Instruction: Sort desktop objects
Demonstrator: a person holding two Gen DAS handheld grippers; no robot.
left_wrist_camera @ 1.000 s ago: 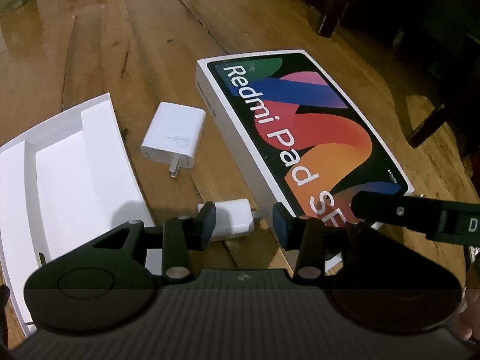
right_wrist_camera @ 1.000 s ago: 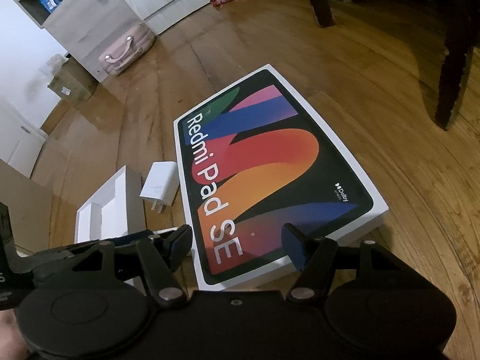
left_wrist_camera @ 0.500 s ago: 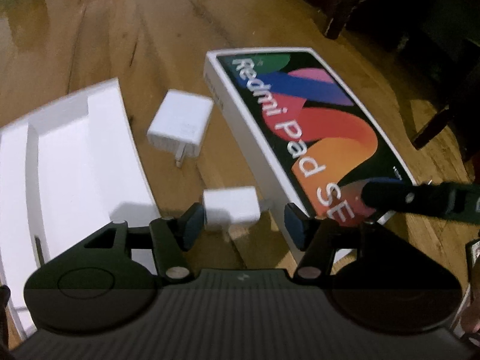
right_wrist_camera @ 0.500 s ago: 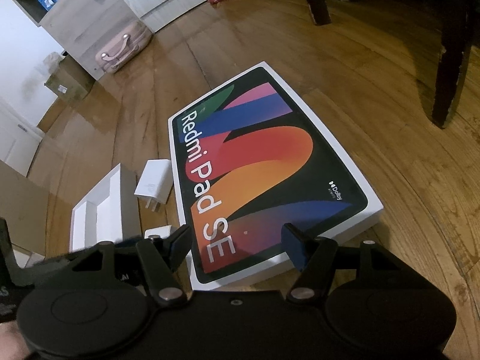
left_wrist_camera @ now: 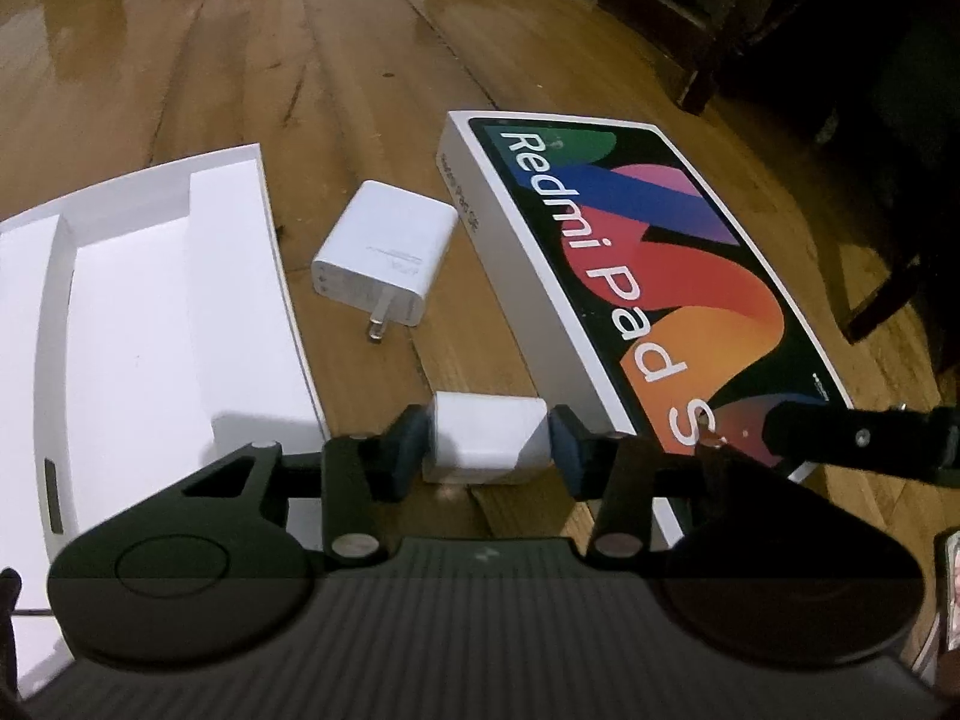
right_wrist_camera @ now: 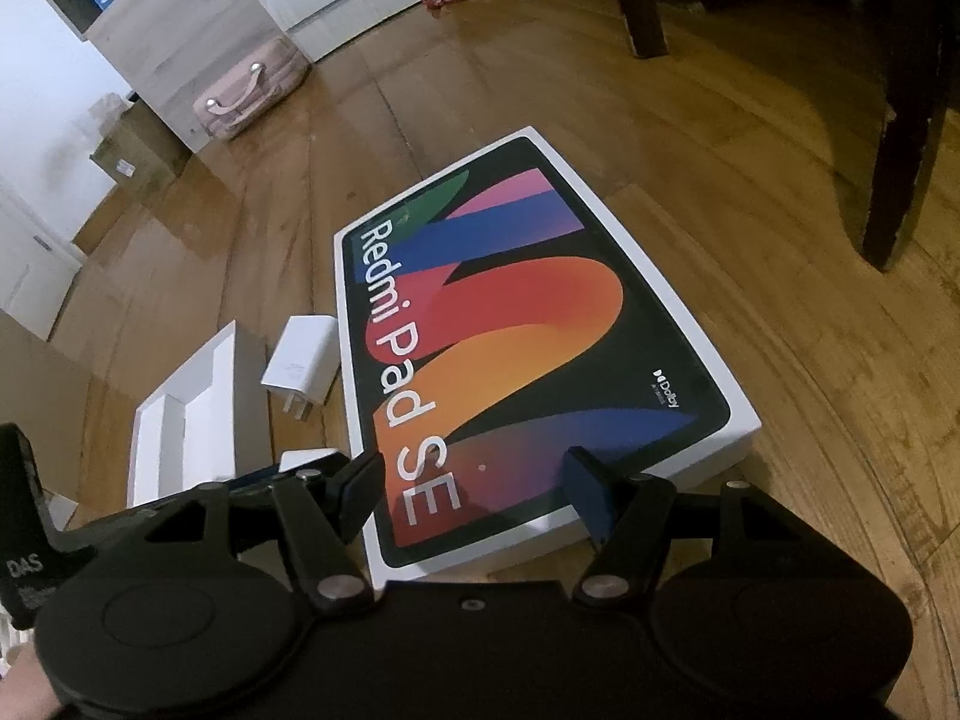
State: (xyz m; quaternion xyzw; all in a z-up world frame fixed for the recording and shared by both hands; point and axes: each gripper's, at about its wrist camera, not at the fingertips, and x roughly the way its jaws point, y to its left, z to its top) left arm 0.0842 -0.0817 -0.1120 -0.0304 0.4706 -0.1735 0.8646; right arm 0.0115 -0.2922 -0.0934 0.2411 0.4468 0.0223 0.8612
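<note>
Jaws of the left gripper (left_wrist_camera: 487,441) are closing on a small white plastic cube adapter (left_wrist_camera: 485,445), blue pads touching both its sides, on the brown wooden floor (left_wrist_camera: 372,60). Beyond it a larger white wall charger (left_wrist_camera: 384,252) with metal prongs lies between the open white cardboard tray (left_wrist_camera: 150,312) and the colourful Redmi Pad SE tablet box (left_wrist_camera: 648,276). Over that box's near corner the right gripper (right_wrist_camera: 474,492) hovers, its fingers spread apart and gripping nothing.

Bare floor (left_wrist_camera: 336,60) ahead — tray (left_wrist_camera: 150,312) left, box (left_wrist_camera: 636,276) right.
</note>
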